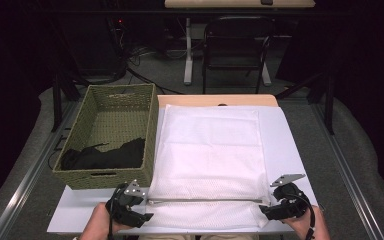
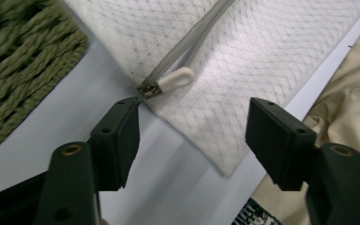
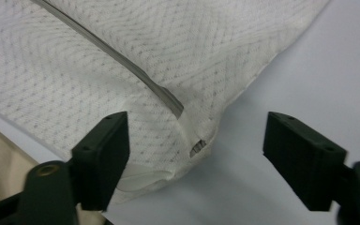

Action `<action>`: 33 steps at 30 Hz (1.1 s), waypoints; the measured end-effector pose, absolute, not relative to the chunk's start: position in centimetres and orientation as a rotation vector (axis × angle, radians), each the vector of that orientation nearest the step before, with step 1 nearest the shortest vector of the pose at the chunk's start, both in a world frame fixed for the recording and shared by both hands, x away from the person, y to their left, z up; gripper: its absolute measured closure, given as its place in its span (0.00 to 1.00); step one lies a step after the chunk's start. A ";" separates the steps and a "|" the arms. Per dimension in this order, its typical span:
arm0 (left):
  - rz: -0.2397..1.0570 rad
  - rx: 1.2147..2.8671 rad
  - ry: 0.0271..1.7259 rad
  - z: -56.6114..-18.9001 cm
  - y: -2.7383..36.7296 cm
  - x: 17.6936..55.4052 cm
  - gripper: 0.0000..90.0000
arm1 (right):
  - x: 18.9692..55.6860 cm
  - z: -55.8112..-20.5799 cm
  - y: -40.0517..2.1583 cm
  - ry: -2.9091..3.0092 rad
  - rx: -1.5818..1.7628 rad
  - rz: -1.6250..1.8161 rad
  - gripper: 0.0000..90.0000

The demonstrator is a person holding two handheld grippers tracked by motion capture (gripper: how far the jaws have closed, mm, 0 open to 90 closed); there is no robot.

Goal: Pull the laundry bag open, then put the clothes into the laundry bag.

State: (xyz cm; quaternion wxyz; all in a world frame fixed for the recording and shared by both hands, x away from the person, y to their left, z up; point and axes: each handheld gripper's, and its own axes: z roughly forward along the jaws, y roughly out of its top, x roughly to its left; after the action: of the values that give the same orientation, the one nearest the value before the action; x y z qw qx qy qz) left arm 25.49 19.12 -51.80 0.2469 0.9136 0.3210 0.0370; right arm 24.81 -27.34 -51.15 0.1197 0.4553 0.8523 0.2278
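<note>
A white mesh bag (image 1: 207, 155) lies flat on the white table top (image 1: 290, 145), with a grey zipper (image 1: 205, 201) running across its near end. My left gripper (image 1: 139, 207) sits at the bag's near left corner, open. In the left gripper view the zipper's white pull tab (image 2: 174, 79) lies just ahead of my left gripper (image 2: 194, 133), whose pads touch nothing. My right gripper (image 1: 271, 205) is at the near right corner, also open. In the right gripper view the bag's corner (image 3: 187, 140) and the zipper's end (image 3: 168, 101) lie between the spread jaws of my right gripper (image 3: 197, 154).
A green woven basket (image 1: 152, 130) stands left of the bag with a black cloth (image 1: 105, 155) in its near end. The table's front edge runs just under both hands. A dark chair (image 1: 235, 50) stands beyond the table's far edge.
</note>
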 end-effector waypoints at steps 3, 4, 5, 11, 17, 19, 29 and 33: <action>0.117 2.467 0.875 -51.5 20.2 25.4 0.29 | 24.9 -51.1 -27.0 2.493 1.303 0.684 0.16; 0.135 2.461 0.883 -51.4 20.5 25.3 0.27 | 25.0 -51.1 -26.9 2.494 1.299 0.683 0.14; 0.138 2.456 0.879 -51.3 20.8 25.3 0.25 | 25.1 -51.1 -26.8 2.495 1.297 0.688 0.13; 0.218 2.453 0.916 -51.1 21.8 25.1 0.16 | 25.4 -51.0 -26.2 2.497 1.268 0.713 0.09; 0.238 2.434 0.931 -51.1 22.1 25.1 0.11 | 25.6 -50.9 -26.0 2.494 1.228 0.764 0.02; 0.231 2.446 0.923 -51.2 22.2 25.1 0.10 | 25.6 -50.9 -25.8 2.495 1.212 0.771 0.01; 0.272 2.439 0.898 -51.5 22.7 25.2 0.11 | 26.3 -50.7 -24.0 2.532 1.104 0.753 0.10; 0.253 2.428 0.905 -51.8 22.9 25.5 0.11 | 26.9 -50.8 -22.9 2.539 1.103 0.736 0.20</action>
State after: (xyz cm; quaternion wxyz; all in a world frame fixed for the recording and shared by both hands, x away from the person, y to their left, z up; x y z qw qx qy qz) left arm 25.45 22.89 -51.78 0.2657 0.8991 0.3351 0.0937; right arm 26.95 -22.89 -50.82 0.1380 0.3813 0.8780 0.2545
